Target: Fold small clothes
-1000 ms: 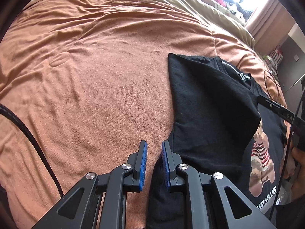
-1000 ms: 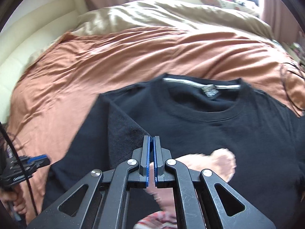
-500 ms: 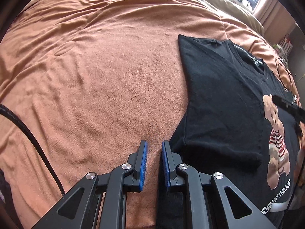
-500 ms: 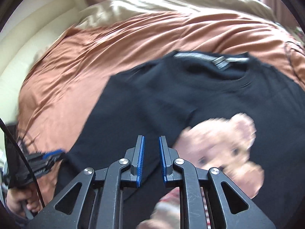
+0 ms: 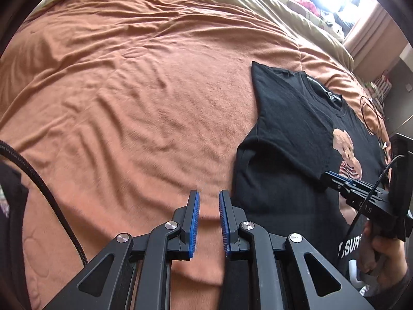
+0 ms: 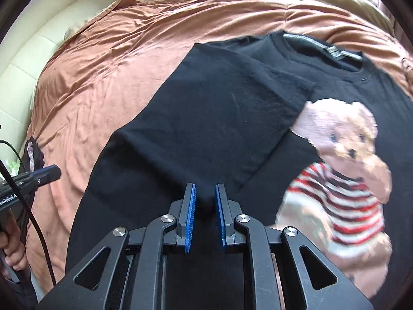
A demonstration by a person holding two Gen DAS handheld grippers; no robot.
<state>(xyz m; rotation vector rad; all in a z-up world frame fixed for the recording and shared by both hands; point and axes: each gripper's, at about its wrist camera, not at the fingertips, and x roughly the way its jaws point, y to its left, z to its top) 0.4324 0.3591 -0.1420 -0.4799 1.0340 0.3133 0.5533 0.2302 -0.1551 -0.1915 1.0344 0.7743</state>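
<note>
A black T-shirt (image 5: 289,134) with a teddy-bear print (image 6: 346,170) lies flat on the orange blanket (image 5: 129,98). Its left sleeve (image 6: 227,108) is folded inward across the chest, up to the bear. My left gripper (image 5: 208,201) is open and empty, over the blanket just left of the shirt's edge. My right gripper (image 6: 204,196) is open and empty, just above the folded sleeve's lower edge. It also shows in the left wrist view (image 5: 333,177), and the left gripper shows in the right wrist view (image 6: 45,173).
A beige duvet (image 5: 258,2) lies bunched at the far side of the bed. A thin black cable (image 5: 371,113) loops on the blanket right of the shirt. A padded cream headboard (image 6: 38,38) runs along the left. My own cable (image 5: 44,188) trails at the left.
My right gripper opened and let go of the sleeve, which now lies folded over the chest. My left gripper drew back off the shirt's edge, still open.
</note>
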